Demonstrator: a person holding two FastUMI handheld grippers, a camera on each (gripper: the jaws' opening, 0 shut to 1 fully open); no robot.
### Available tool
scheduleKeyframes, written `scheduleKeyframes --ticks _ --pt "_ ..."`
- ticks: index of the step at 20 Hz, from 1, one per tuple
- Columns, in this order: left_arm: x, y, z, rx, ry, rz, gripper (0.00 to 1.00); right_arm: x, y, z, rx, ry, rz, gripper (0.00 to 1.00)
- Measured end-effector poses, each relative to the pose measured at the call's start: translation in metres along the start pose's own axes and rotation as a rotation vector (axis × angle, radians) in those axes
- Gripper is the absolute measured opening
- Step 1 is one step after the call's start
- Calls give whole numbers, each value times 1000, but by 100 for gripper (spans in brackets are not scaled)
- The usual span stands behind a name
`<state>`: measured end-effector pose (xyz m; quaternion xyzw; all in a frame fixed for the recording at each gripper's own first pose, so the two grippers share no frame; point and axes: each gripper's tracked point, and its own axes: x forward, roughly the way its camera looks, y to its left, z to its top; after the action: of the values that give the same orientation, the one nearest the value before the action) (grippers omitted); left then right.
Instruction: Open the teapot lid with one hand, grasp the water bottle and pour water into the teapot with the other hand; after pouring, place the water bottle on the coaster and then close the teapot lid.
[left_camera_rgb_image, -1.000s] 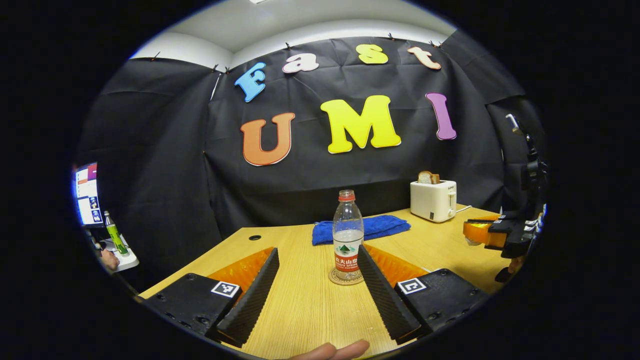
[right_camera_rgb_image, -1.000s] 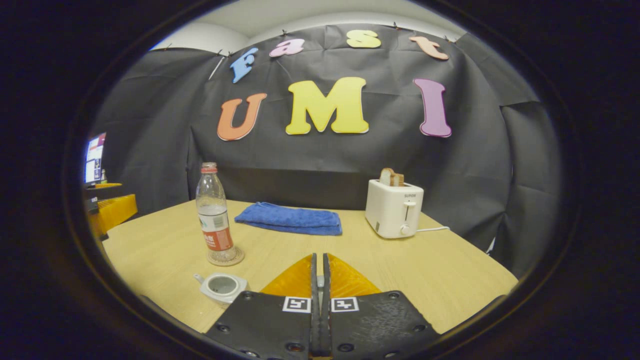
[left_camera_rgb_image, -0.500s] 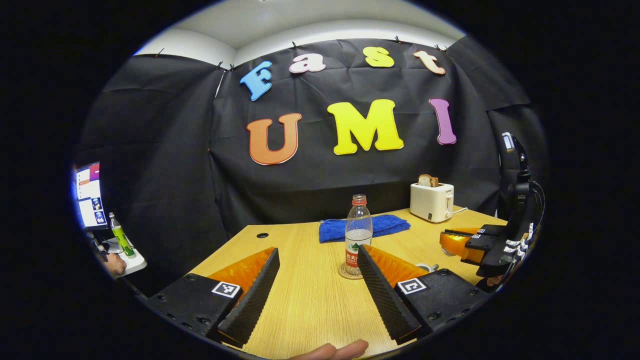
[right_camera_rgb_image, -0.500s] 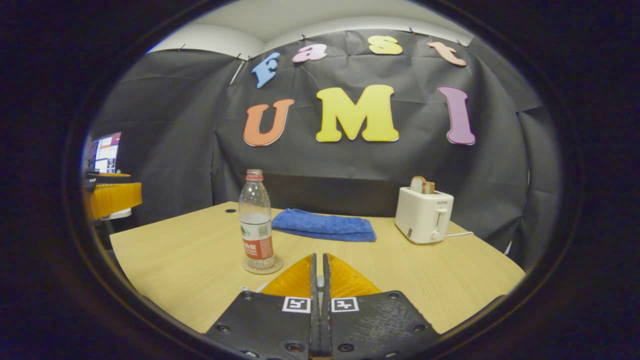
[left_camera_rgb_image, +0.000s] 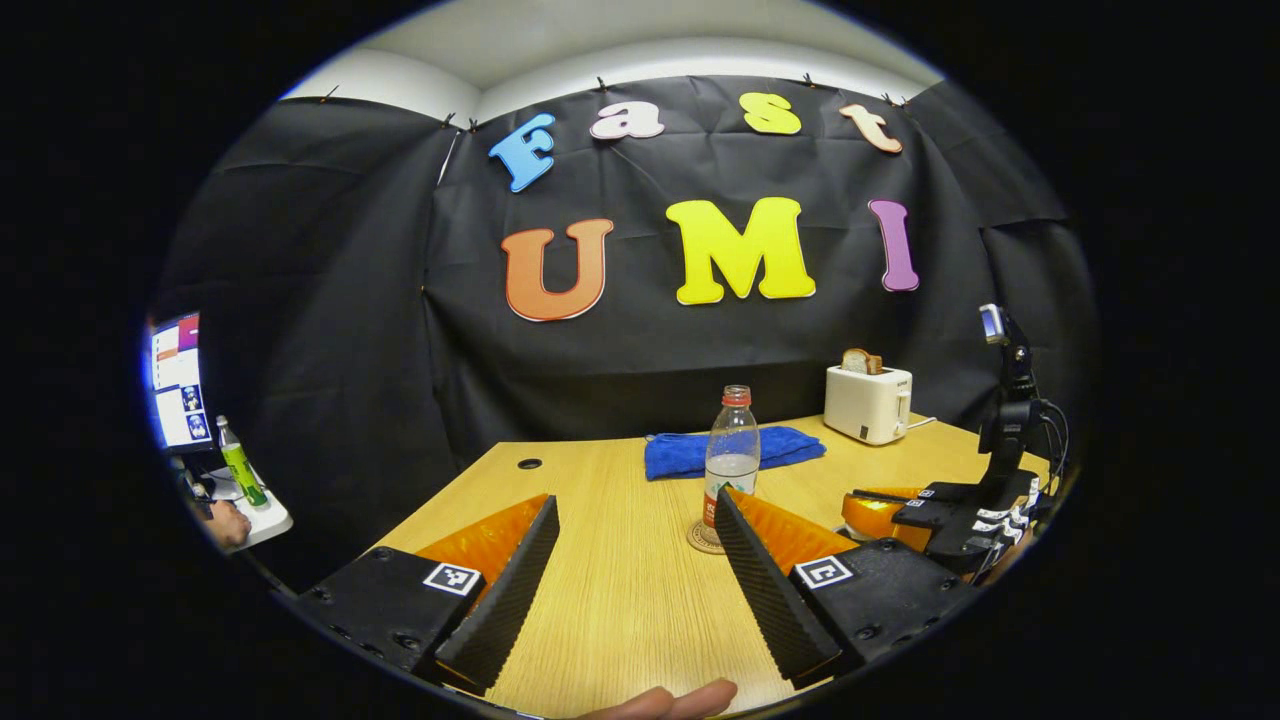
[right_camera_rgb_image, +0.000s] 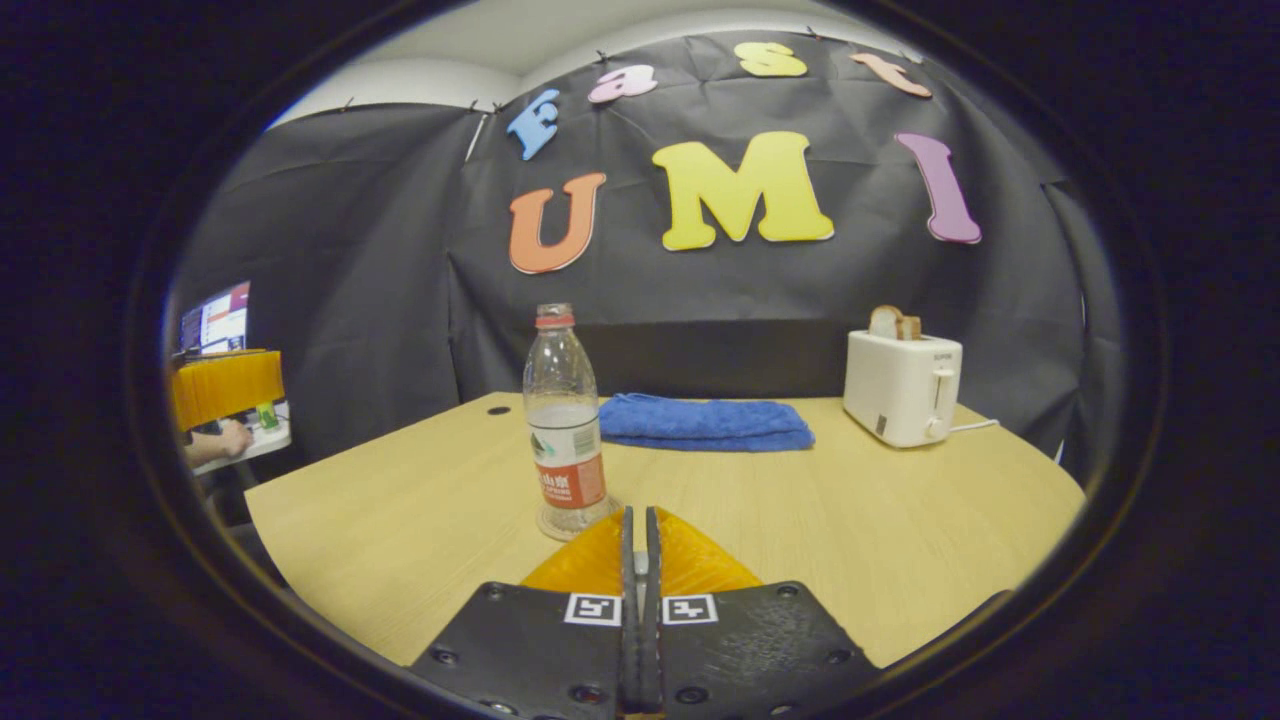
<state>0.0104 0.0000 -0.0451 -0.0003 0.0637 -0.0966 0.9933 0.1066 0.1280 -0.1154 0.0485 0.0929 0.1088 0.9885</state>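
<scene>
The clear water bottle with a red cap stands upright on the round coaster, about half full. My left gripper is open and hangs back from the bottle, which shows just past its right finger. My right gripper has its fingers pressed almost together, with a pale sliver of the teapot lid between them. The bottle stands just ahead of it to the left. From the left gripper view, the right gripper sits low over the table at the right. The teapot is hidden under it.
A folded blue towel lies at the back of the wooden table. A white toaster holding bread stands at the back right. Off the table's left edge are a screen and a person's hand.
My left gripper has drawn back from the bottle, still open. My right gripper has moved left and lower, and the open teapot has slipped out of sight beneath its fingers.
</scene>
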Motion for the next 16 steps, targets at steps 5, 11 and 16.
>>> scheduleKeyframes --ticks 5,11,16 --pt "2 -3 -3 10 12 -6 98 8 2 -3 7 4 0 2" --pt "5 -10 -6 2 20 -42 98 15 7 -8 4 18 9 2" --pt "8 -7 -9 -3 28 -43 98 17 2 -8 3 12 -9 3"
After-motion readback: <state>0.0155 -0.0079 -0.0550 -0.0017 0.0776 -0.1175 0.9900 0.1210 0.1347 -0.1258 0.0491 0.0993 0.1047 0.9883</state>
